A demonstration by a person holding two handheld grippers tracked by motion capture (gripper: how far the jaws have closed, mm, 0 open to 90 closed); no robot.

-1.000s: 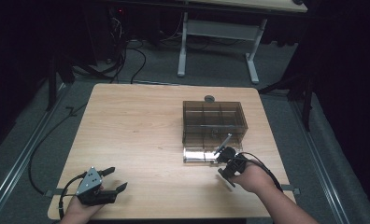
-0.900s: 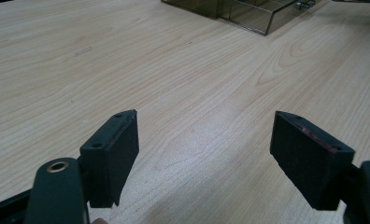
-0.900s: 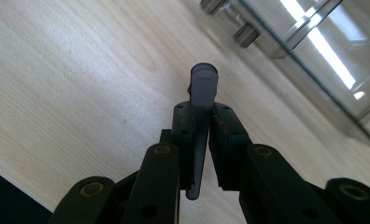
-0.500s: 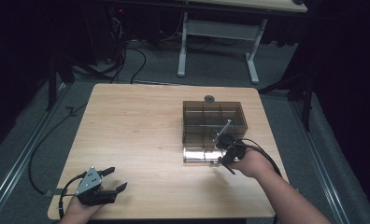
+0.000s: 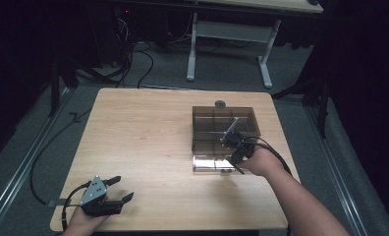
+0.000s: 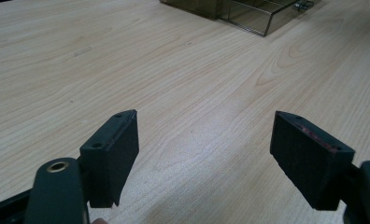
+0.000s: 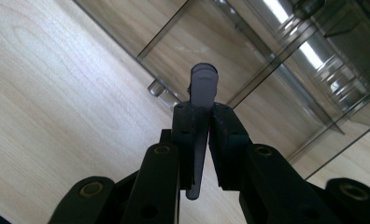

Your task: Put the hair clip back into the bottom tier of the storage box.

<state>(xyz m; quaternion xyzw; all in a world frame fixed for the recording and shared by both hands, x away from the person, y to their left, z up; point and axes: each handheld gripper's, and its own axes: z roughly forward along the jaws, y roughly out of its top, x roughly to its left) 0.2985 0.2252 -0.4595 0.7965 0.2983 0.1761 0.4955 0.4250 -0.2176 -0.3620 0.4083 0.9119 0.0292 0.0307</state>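
At the near edge of the table (image 5: pixel 148 132), far from the box (image 5: pixel 225 129), the left gripper (image 5: pixel 115 191) rests with its jaws spread wide and nothing between them, bare wood showing in the gap in the left gripper view (image 6: pixel 204 158). Across the table, just short of the box's near side, the right gripper (image 5: pixel 236 153) is clamped on a thin grey stick (image 7: pixel 201 121), its jaws pressed against the stick's lower half in the right gripper view (image 7: pixel 201 135). From above, the stick (image 5: pixel 230 131) slants up and away from the hand, its free end hanging over the box's compartments; whether that end touches a divider cannot be told. The box is smoky clear plastic, split by walls into cells, with its clear lid (image 5: pixel 212 163) lying open flat on the table at its near side. A small dark round thing (image 5: pixel 220 103) sits just beyond the box's far wall. The work in hand looks to be setting the stick down into one cell. Doing it well probably calls for tilting the stick to lie along the chosen cell, lowering it clear of the dividers, and letting go only once it rests low inside, so it cannot tip out over the wall.
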